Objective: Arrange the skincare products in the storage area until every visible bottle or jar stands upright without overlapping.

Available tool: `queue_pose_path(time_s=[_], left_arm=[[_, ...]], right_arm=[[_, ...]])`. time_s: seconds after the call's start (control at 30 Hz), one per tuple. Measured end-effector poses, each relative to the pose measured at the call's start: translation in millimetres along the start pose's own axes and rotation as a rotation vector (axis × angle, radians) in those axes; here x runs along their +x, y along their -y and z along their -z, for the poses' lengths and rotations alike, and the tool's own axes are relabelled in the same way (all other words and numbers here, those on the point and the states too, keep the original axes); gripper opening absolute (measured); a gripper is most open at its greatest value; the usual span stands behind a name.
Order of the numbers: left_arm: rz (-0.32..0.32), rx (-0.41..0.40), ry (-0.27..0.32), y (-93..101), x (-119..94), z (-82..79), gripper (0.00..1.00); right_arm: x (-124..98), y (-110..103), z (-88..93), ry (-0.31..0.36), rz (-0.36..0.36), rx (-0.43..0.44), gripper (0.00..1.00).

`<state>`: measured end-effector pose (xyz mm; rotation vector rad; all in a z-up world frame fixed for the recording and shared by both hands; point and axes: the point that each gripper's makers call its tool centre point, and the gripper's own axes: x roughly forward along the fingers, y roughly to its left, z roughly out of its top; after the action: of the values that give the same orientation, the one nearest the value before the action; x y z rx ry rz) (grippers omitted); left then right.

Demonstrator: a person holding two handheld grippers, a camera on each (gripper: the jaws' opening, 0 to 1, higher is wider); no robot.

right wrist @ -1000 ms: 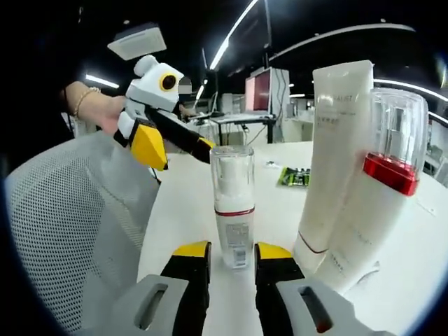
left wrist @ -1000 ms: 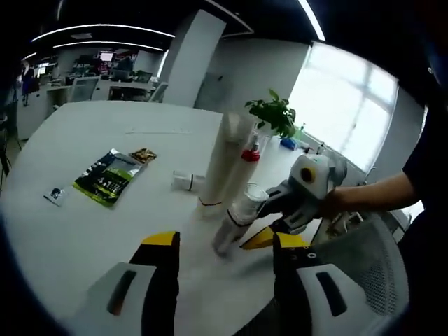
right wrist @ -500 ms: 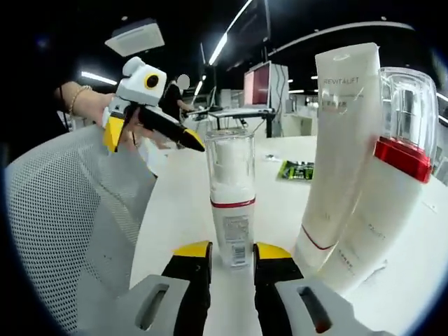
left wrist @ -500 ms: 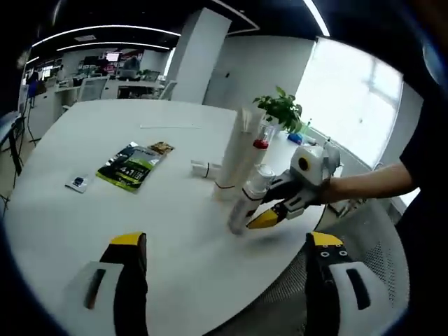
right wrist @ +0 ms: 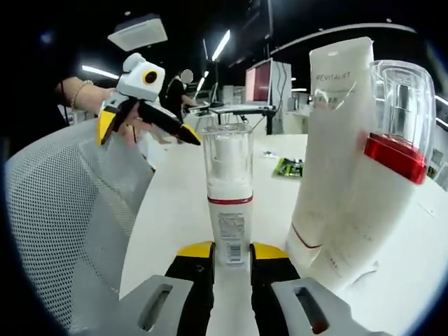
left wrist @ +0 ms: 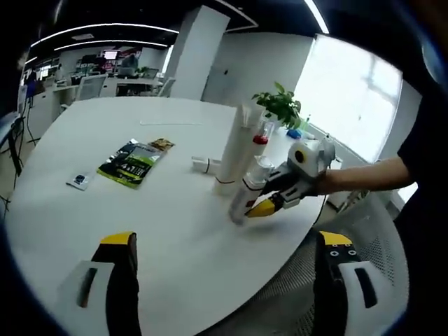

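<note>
White laminate covers the round table (left wrist: pixel 105 203), which spans most of the left gripper view; a grey mesh chair (right wrist: pixel 63 231) takes the left of the right gripper view. Right of centre in that view a tall white tube (right wrist: pixel 329 161) stands on its cap, long axis vertical but tilted a little, and a white bottle with a red collar (right wrist: pixel 378 189) and clear cap leans against it, top pointing up and right. At centre a small pump bottle (right wrist: pixel 227 189) stands upright, clear cap uppermost, its base pinched between the right gripper (right wrist: pixel 225 253)'s yellow-tipped jaws. In the left gripper view this cluster sits just right of centre. A green snack packet (left wrist: pixel 131 162) lies flat on the table, centre left. The left gripper (left wrist: pixel 225 245) has its jaws spread wide at the bottom corners, holding nothing.
</note>
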<state>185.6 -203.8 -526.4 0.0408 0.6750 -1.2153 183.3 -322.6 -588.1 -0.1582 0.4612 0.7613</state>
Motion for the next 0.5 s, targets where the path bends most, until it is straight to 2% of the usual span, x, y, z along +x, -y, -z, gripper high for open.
queue_pose_path(time_s=[0.4, 0.5], left_arm=[[0.012, 0.005, -0.020, 2.4, 2, 3.2, 0.96], [0.011, 0.005, -0.024, 1.9, 2, 4.3, 0.95]], right_arm=[[-2, 22, 9.7, -0.040, -0.017, -0.037, 0.10], [-2, 19, 10.9, -0.055, -0.032, -0.050, 0.10]])
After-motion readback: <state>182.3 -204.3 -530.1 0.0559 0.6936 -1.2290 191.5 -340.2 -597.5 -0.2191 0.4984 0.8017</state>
